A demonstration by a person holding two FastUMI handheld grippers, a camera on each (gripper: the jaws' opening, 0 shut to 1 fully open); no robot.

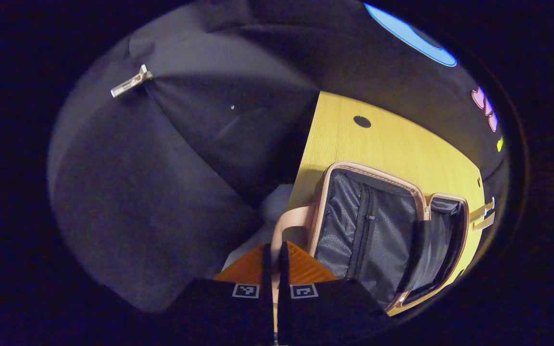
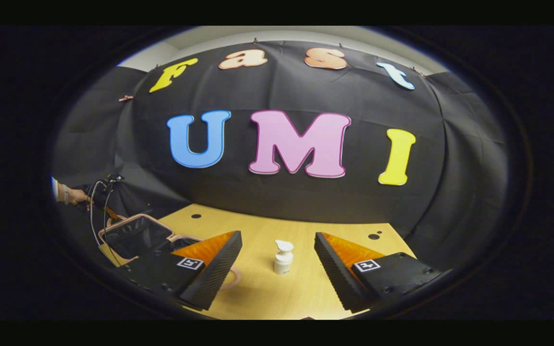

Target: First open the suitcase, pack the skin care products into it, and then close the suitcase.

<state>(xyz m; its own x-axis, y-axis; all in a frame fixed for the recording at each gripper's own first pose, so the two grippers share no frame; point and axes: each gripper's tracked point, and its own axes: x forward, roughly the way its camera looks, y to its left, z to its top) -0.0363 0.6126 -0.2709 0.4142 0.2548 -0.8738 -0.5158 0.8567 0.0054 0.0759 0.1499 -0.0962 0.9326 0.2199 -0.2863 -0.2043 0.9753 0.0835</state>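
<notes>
Ribbed wedge fingers [image 2: 219, 259] frame a white pump bottle [image 2: 283, 257] on woodgrain table [image 2: 267, 293].

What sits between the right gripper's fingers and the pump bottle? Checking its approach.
Bare wooden table in the right gripper view; right gripper open, pump bottle standing ahead.

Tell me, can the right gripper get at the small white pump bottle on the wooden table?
Probably yes: the right gripper is open, and the white pump bottle stands upright ahead between its fingers, nothing between.
</notes>
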